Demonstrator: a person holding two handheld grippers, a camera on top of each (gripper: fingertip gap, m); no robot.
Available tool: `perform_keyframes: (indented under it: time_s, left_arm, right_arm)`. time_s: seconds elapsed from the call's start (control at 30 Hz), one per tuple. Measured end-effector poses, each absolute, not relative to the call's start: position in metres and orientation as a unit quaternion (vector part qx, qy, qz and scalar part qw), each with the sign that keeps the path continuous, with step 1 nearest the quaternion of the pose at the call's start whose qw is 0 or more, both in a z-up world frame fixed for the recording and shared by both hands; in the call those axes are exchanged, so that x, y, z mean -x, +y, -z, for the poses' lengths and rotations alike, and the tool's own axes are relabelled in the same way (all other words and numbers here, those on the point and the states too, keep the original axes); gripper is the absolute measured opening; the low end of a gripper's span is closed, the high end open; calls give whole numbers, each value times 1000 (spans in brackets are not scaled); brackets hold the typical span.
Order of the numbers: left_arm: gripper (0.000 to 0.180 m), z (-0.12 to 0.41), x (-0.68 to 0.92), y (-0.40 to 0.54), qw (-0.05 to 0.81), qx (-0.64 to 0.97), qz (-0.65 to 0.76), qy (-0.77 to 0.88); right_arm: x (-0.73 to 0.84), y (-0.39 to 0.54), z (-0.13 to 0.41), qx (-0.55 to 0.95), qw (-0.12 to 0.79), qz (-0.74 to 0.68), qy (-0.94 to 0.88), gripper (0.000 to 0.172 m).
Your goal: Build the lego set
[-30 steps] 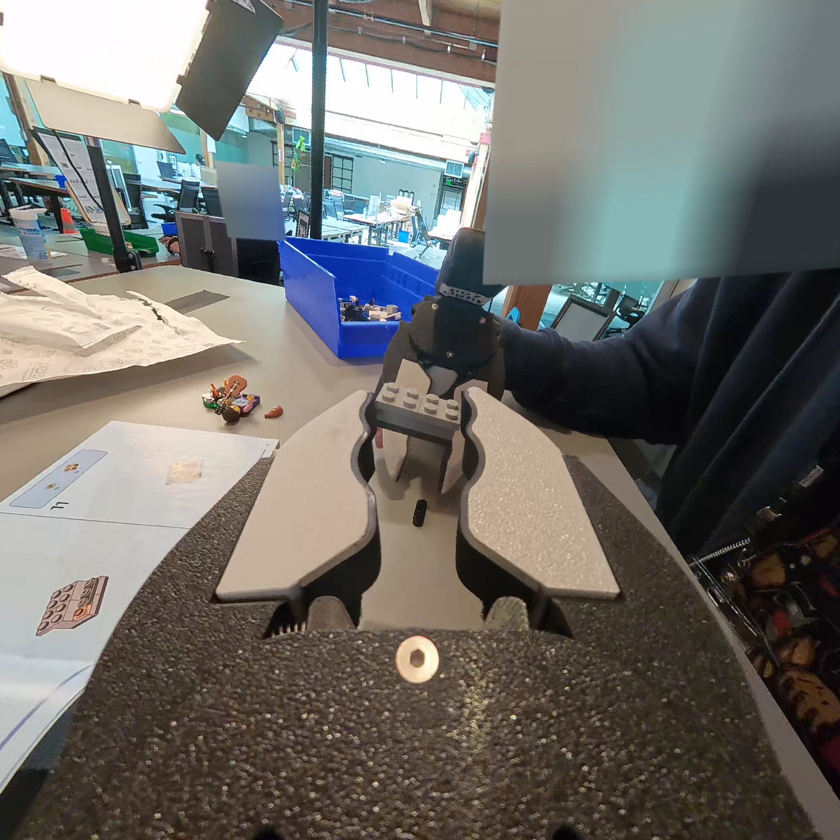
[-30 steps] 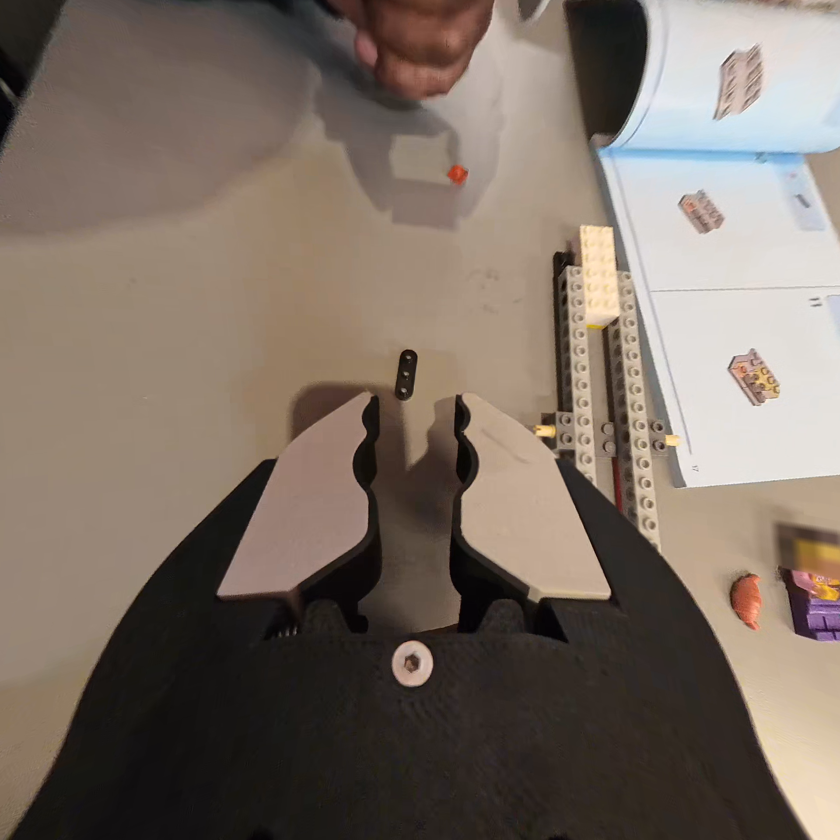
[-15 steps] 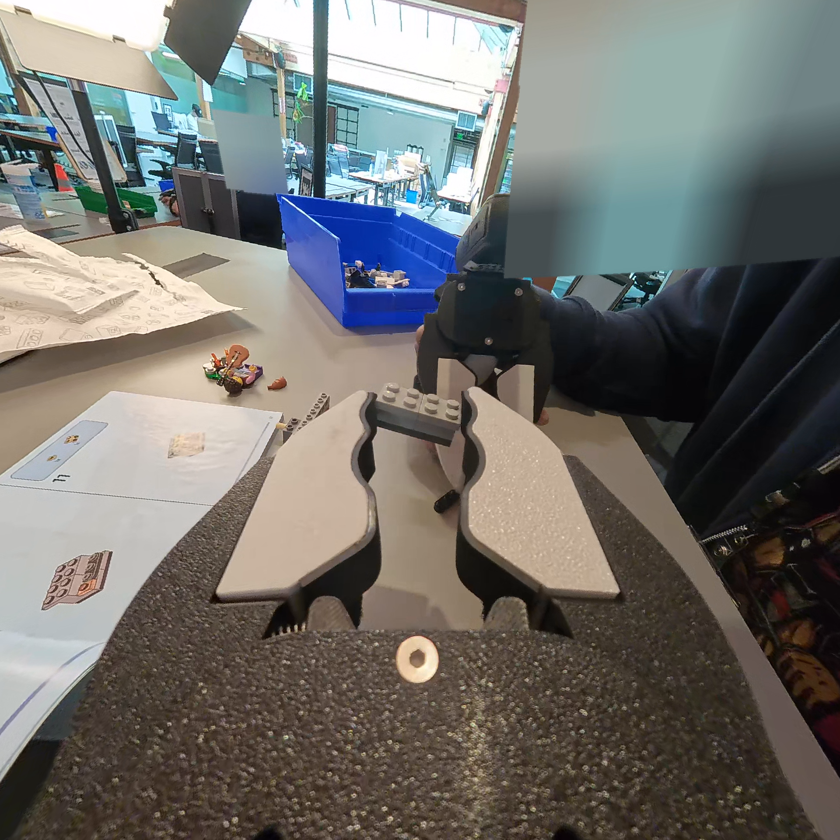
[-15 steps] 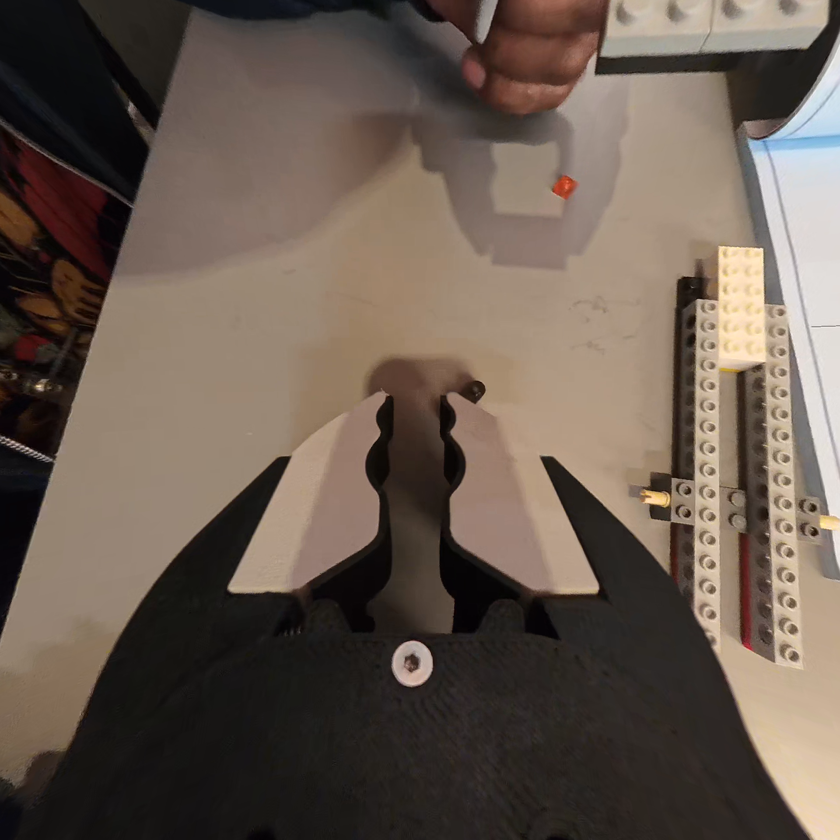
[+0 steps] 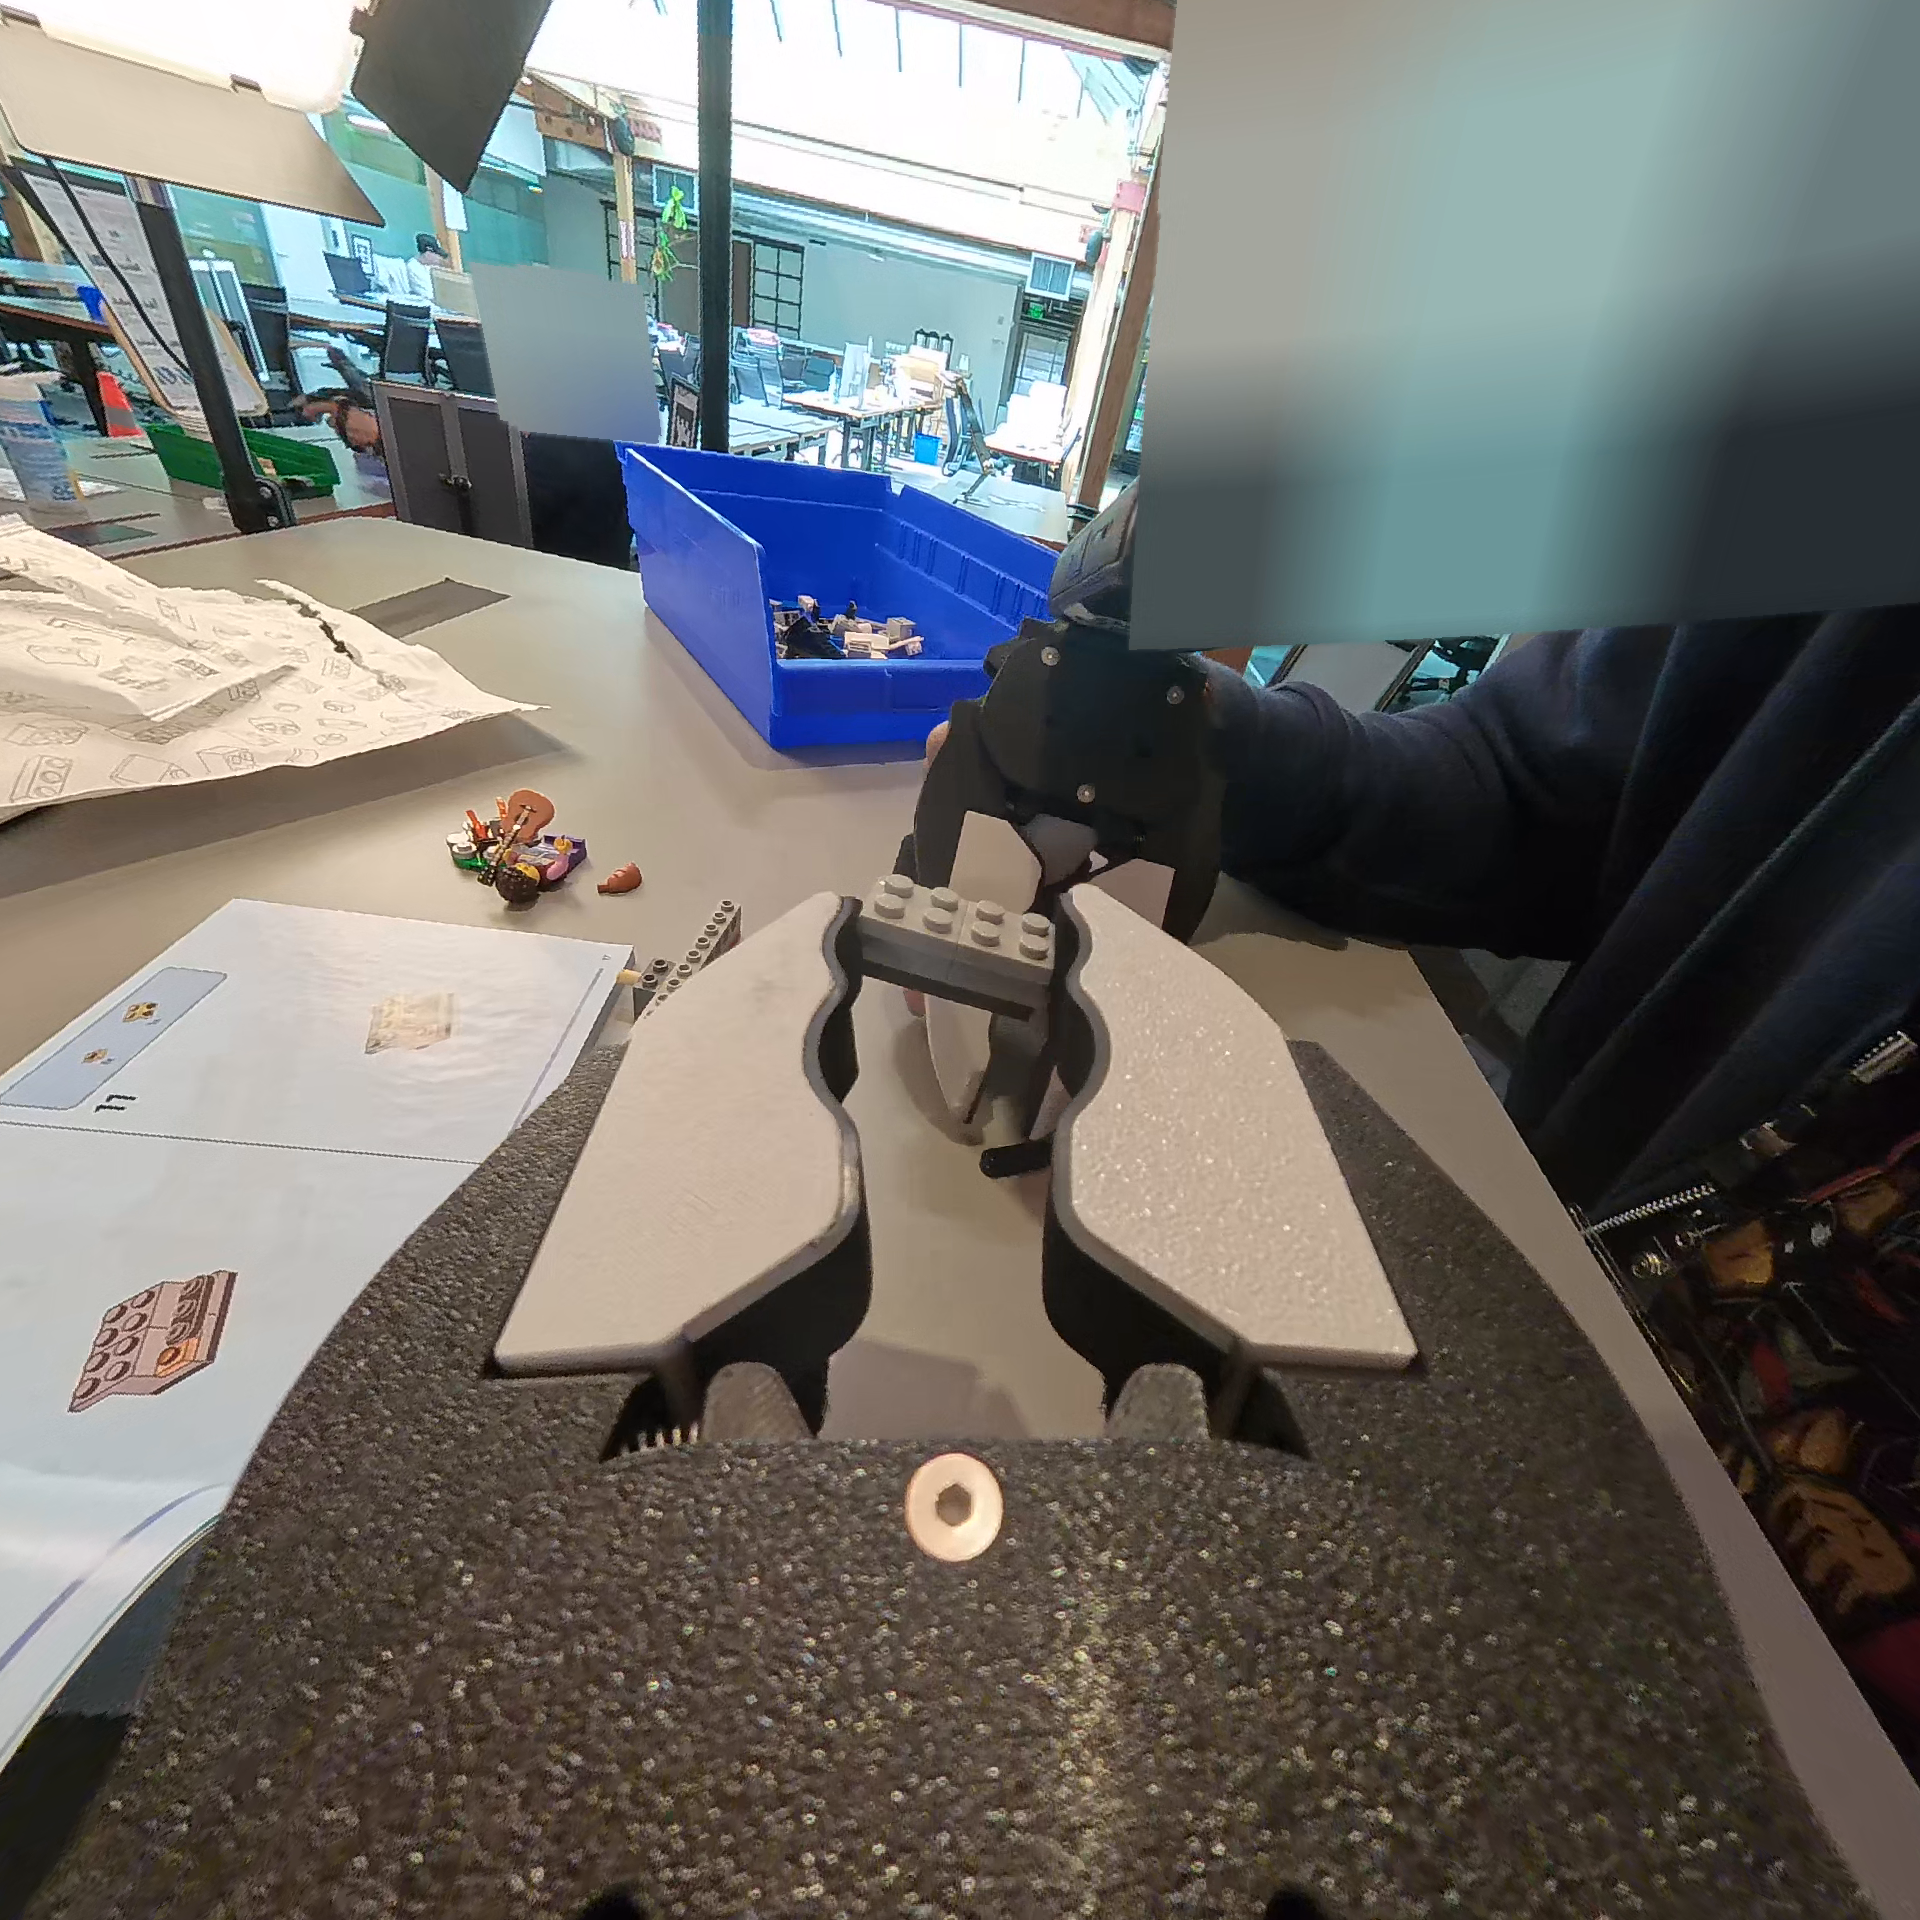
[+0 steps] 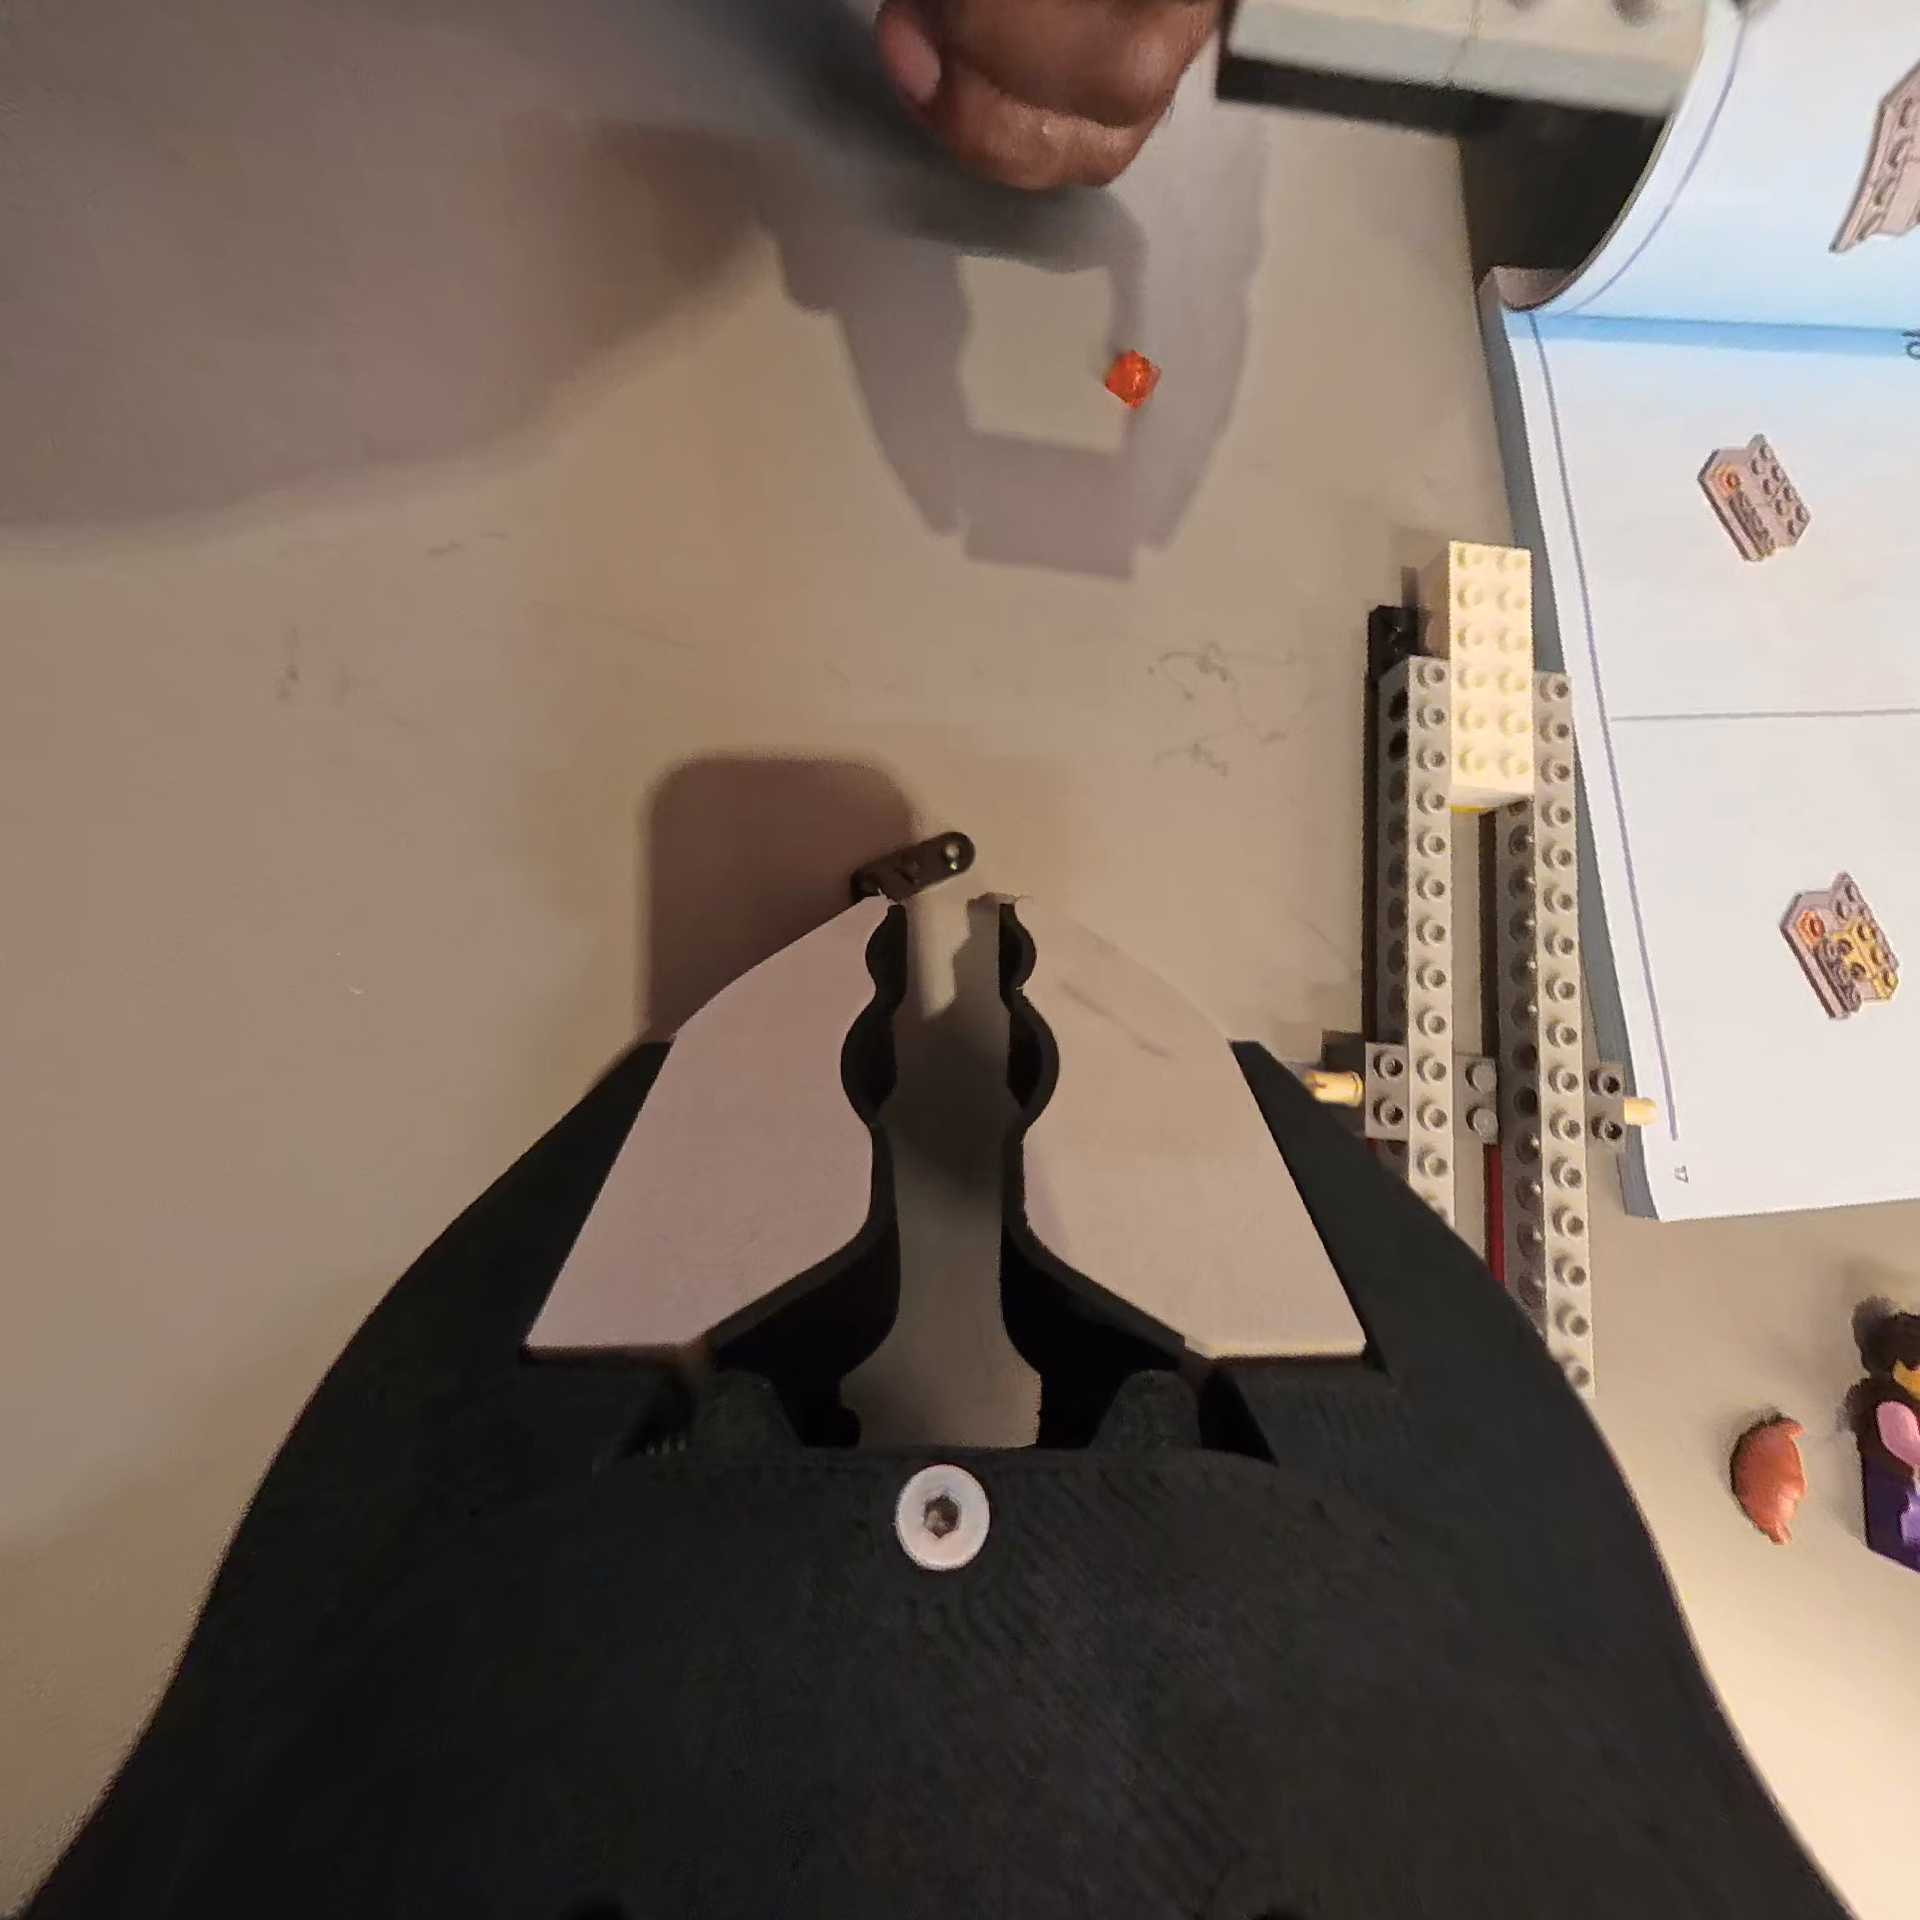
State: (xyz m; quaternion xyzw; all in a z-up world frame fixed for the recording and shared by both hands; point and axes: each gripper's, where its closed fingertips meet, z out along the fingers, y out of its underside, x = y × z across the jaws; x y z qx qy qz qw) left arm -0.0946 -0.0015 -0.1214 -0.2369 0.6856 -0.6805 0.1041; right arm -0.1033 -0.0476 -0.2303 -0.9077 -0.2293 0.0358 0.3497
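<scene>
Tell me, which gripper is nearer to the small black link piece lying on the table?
Right. The right gripper has its tips right beside the black link piece; the left gripper holds a grey brick above it.

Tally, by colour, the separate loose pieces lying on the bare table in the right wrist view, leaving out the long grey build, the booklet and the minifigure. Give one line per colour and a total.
Black: 1, the small black link just beyond the right hand-held gripper
Orange-red: 1, the tiny stud
Brown: 1, the croissant piece
Total: 3
</scene>
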Motion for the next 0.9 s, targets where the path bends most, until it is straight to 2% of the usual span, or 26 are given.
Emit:
perform_keyframes:
  time_s: [0.27,0.53,0.9]
  left_arm:
    - [35,126,97,-5,92,235,674,694]
    - [35,129,97,-8,86,233,673,696]
    - [35,121,98,-13,71,235,699,671]
  right_arm:
    - [107,-42,222,902,375,-59,-207,28]
    - [114,-41,230,906,355,-59,-222,29]
    - [105,-39,215,899,385,-60,-199,22]
